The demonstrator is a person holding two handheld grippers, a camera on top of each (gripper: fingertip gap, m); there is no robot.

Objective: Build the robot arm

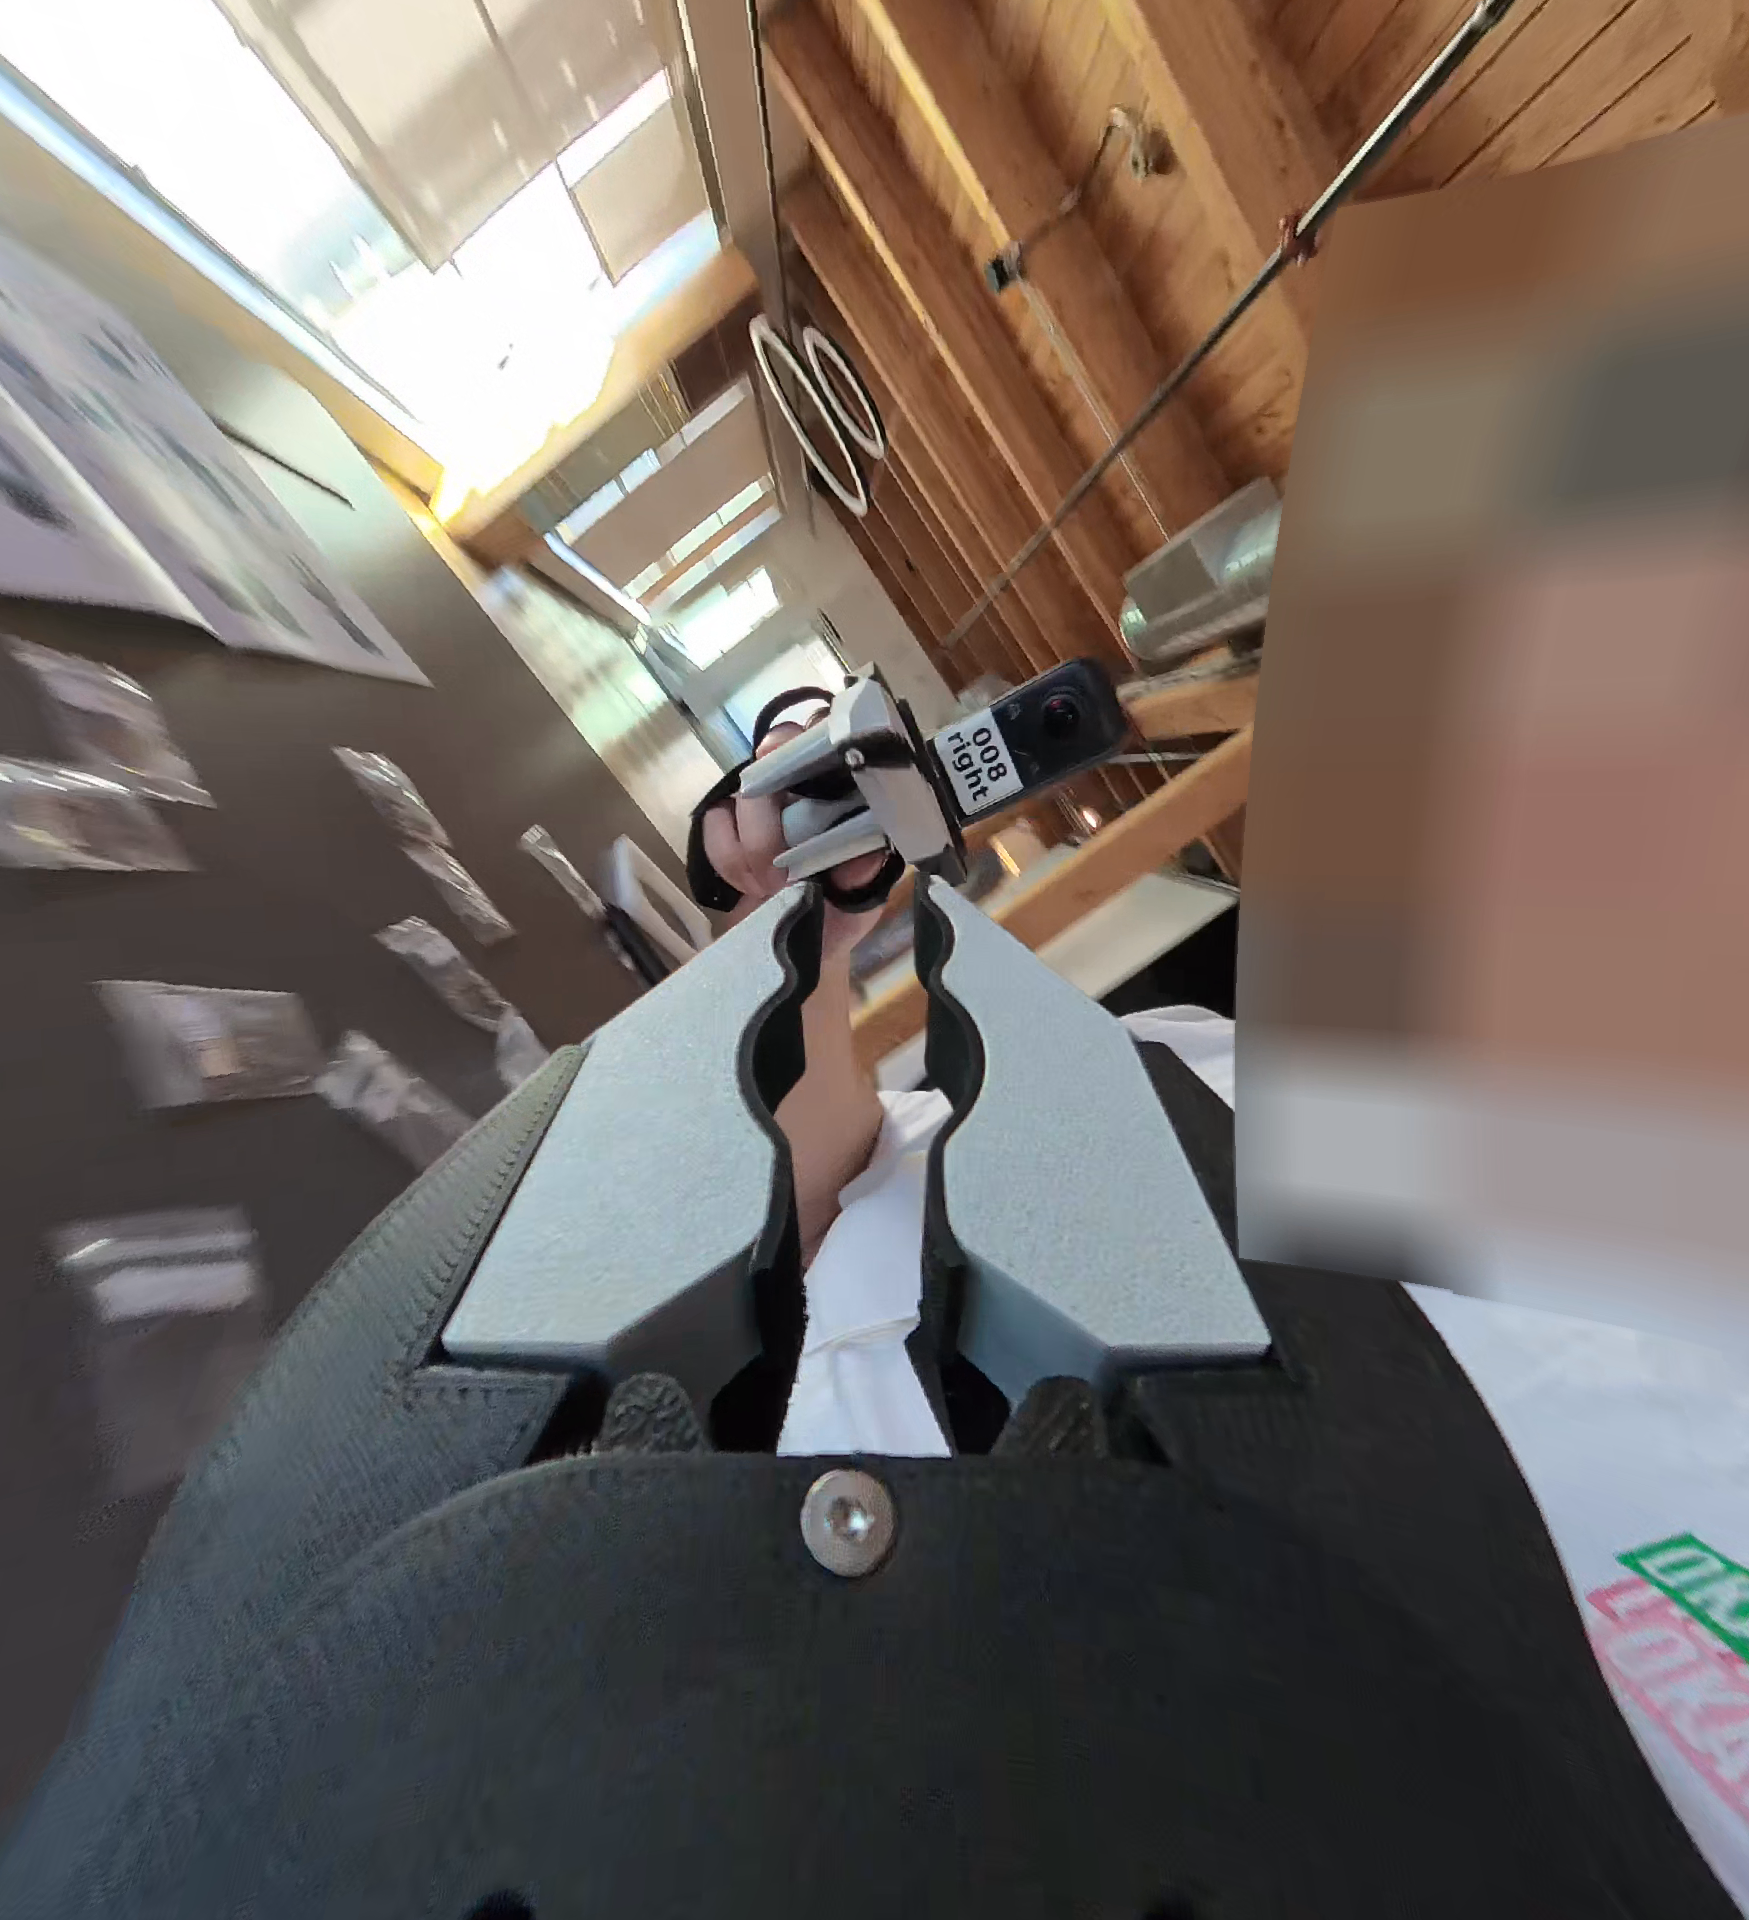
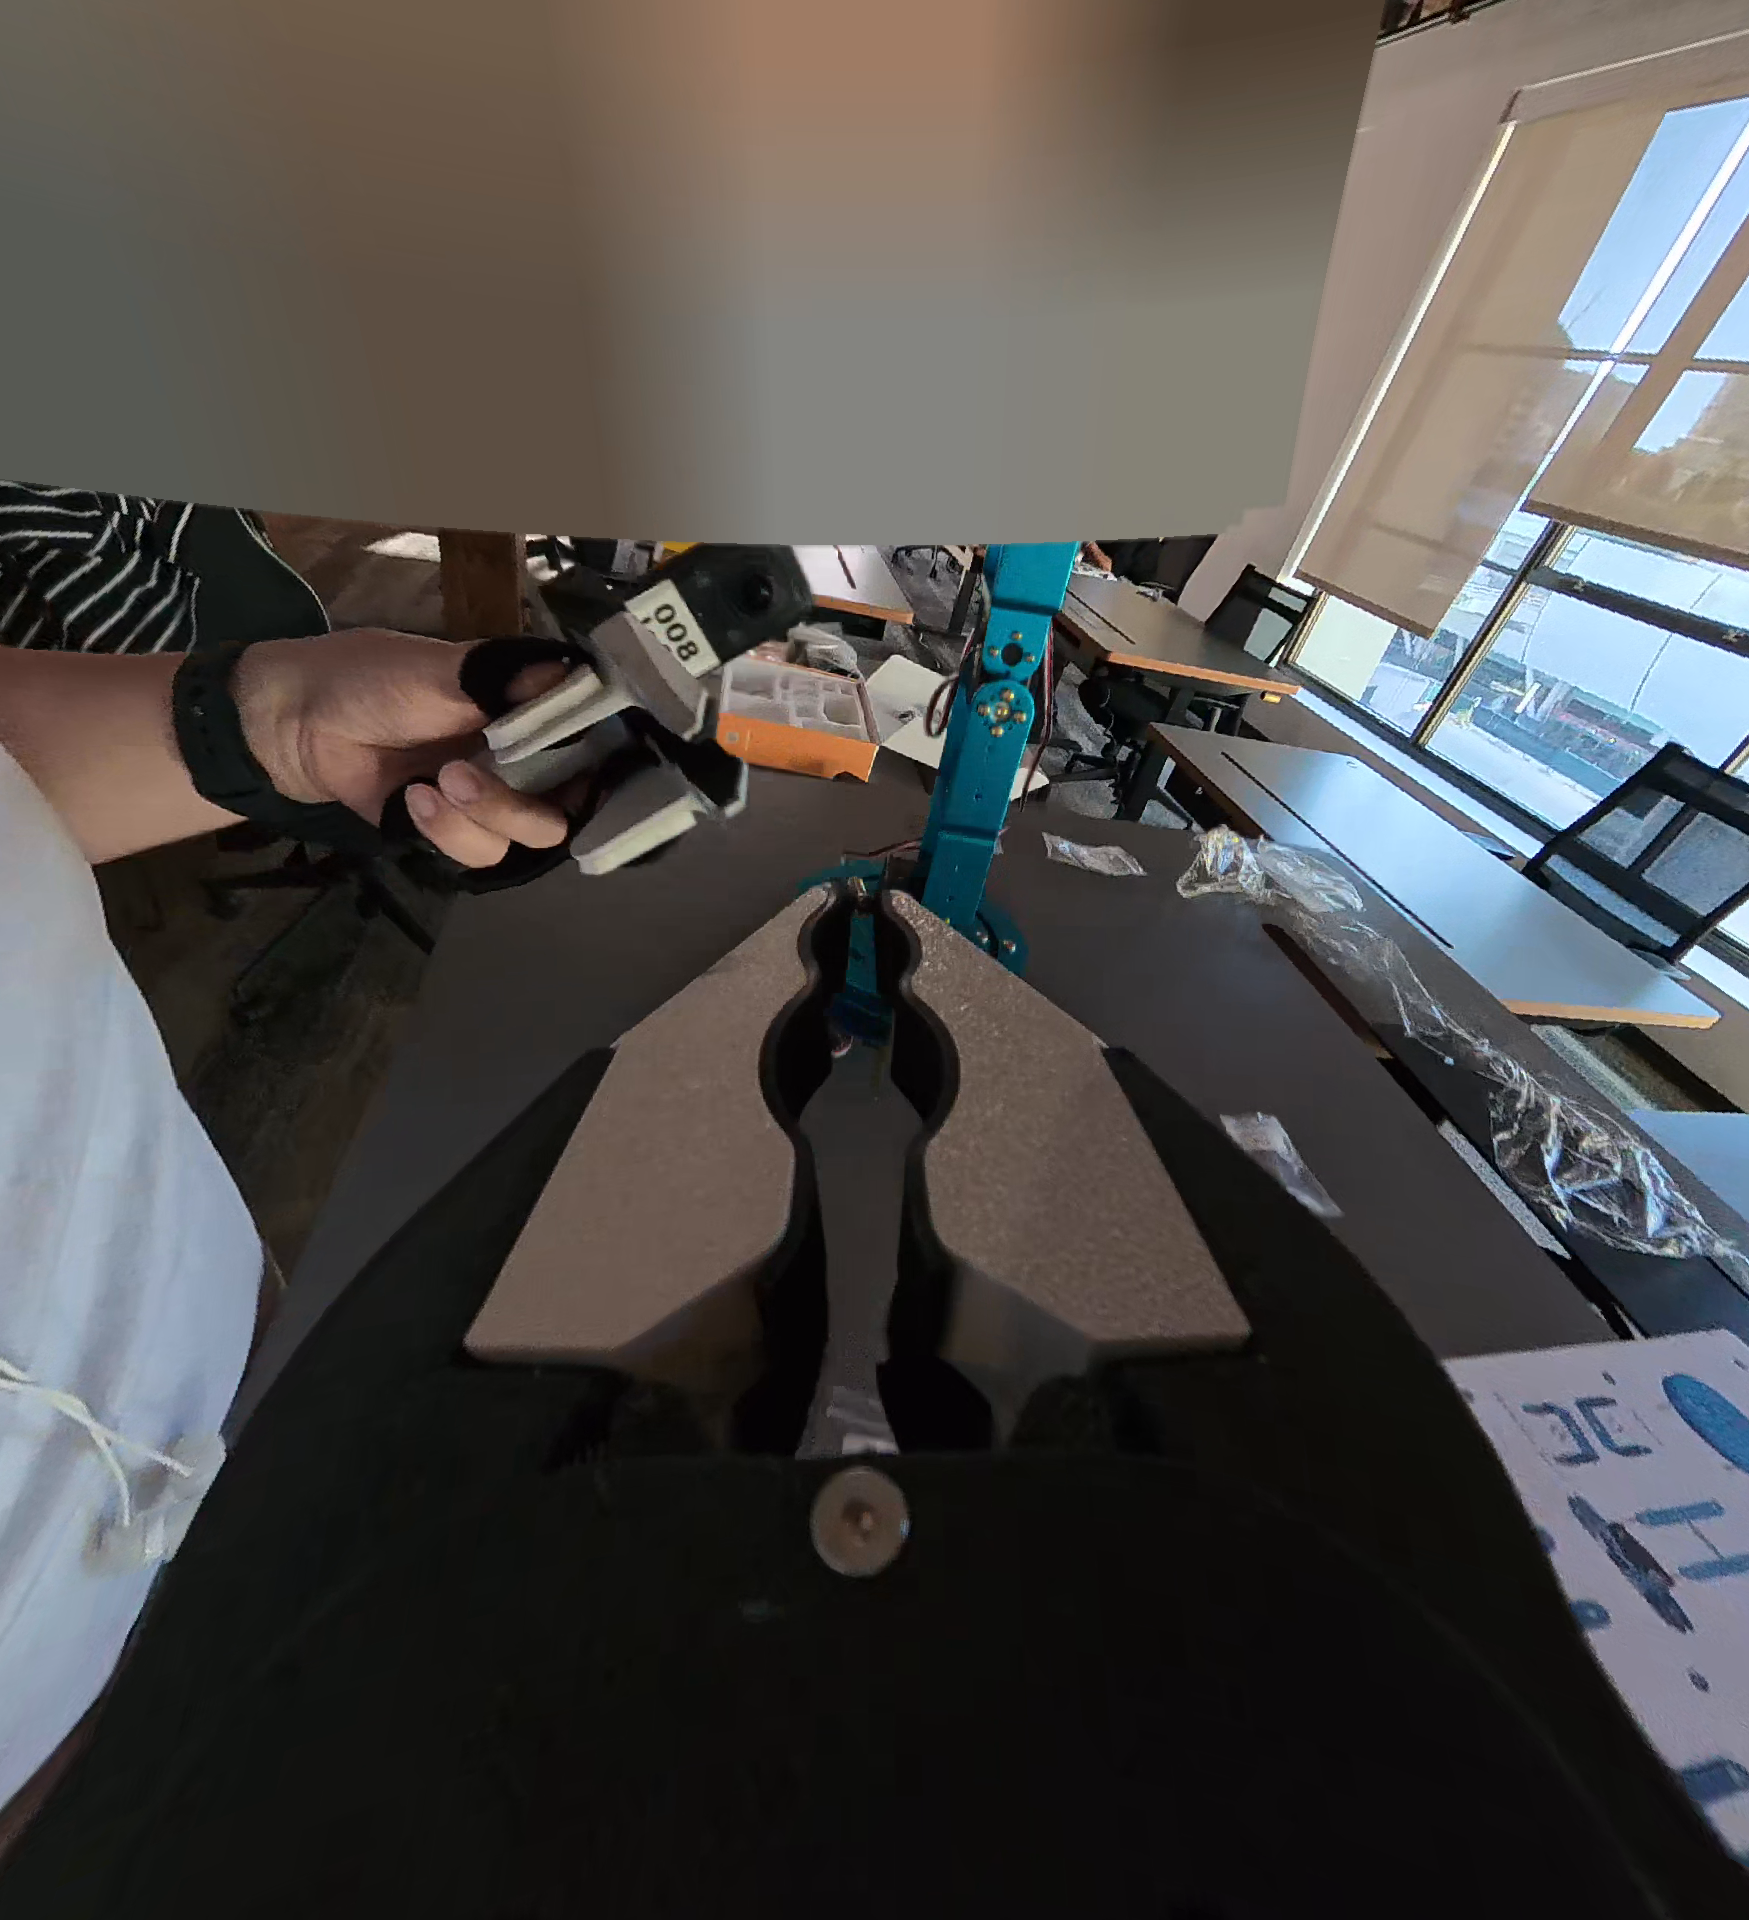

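Bright daylight thru windows (image 2: 1628, 436); left view motion-blurred, fisheye edges.

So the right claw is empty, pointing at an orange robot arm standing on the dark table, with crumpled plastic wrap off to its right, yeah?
Not quite: the small robot arm is blue, not orange, as the right wrist view shows. The rest holds: the right claw is empty, the arm stands on the dark table, and crumpled plastic wrap lies to its right.

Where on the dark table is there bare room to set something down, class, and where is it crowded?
Bare: the dark table left of the blue robot arm, and the strip between that arm and the crumpled plastic wrap. Crowded: the right edge under the wrap, small bags and the printed sheet.
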